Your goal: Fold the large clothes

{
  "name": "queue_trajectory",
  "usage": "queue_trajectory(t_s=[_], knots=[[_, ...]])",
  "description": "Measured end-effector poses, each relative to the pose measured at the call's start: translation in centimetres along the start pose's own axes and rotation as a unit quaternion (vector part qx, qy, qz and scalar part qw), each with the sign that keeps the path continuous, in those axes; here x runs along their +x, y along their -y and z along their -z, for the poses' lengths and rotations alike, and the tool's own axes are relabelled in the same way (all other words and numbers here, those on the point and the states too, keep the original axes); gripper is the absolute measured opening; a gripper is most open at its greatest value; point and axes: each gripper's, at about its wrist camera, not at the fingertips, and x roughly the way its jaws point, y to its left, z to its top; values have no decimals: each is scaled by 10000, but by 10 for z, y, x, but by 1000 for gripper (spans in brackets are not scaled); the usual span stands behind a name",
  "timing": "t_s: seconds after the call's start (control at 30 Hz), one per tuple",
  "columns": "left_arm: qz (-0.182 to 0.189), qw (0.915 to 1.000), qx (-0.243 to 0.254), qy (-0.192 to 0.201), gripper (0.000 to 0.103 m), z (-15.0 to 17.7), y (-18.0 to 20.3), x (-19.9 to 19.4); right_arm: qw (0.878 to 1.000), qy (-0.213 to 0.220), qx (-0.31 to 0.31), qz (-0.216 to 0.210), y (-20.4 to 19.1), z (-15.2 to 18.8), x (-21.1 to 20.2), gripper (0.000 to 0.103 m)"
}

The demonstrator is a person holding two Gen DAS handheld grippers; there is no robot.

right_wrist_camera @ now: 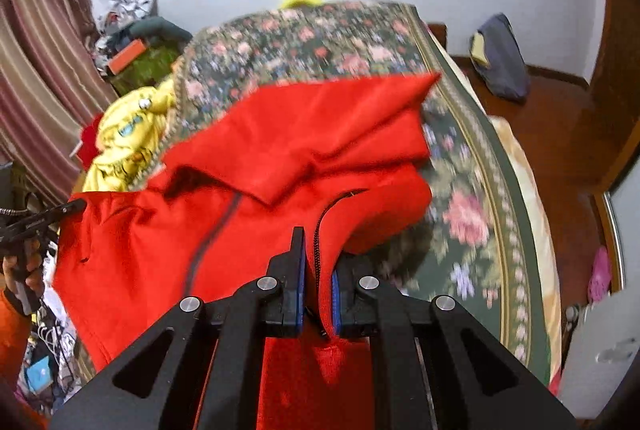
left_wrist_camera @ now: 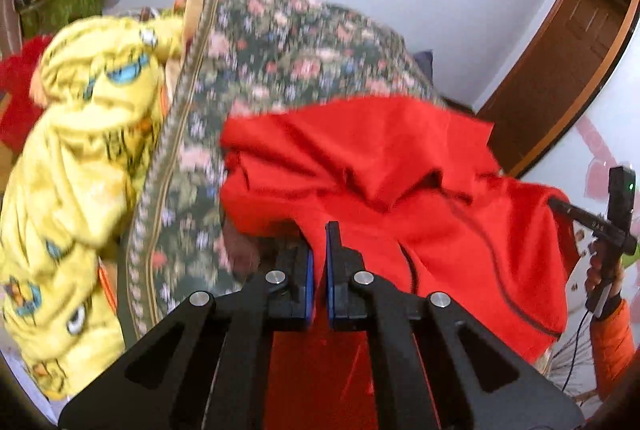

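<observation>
Pale walls and a brown wooden door (left_wrist_camera: 560,69) frame the bed, which is covered by a dark green spread (left_wrist_camera: 280,41) woven with pink flowers and edged with a pale patterned border. Your red jacket (left_wrist_camera: 400,169) lies rumpled across the near part of that spread, a smooth, matte cloth thrown into broad soft folds, with a dark zipper (right_wrist_camera: 320,230) running down its edge and a thin dark seam curving over one panel. Your left gripper (left_wrist_camera: 319,270) is clenched on a red hem, the blue pads pinching the cloth between them while more fabric hangs beneath the black linkage. Your right gripper (right_wrist_camera: 318,282) is likewise clamped on the jacket, right at the toothed zipper edge, which passes between its blue pads. Each tool shows in the other's view at the jacket's far corner, gripped by your hand (left_wrist_camera: 600,278) in an orange sleeve. Beside the spread sits a fleecy yellow garment (left_wrist_camera: 80,149) with cartoon prints, bunched and lumpy. Striped curtains (right_wrist_camera: 36,69) hang in soft pleats to one side.
</observation>
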Motion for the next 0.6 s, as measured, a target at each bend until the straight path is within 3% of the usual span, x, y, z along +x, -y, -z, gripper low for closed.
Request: queue_trajectory(t_s=[0.2, 0.33, 0.6], knots=[[-13, 9989, -246, 399, 4, -48, -2, 9, 9994, 341, -85, 10, -2, -38, 4, 9], [-251, 9970, -568, 464, 4, -84, -14, 41, 9982, 550, -58, 232, 9, -74, 19, 8], [-784, 9926, -927, -20, 4, -110, -39, 130, 9981, -13, 263, 563, 44, -117, 102, 9]])
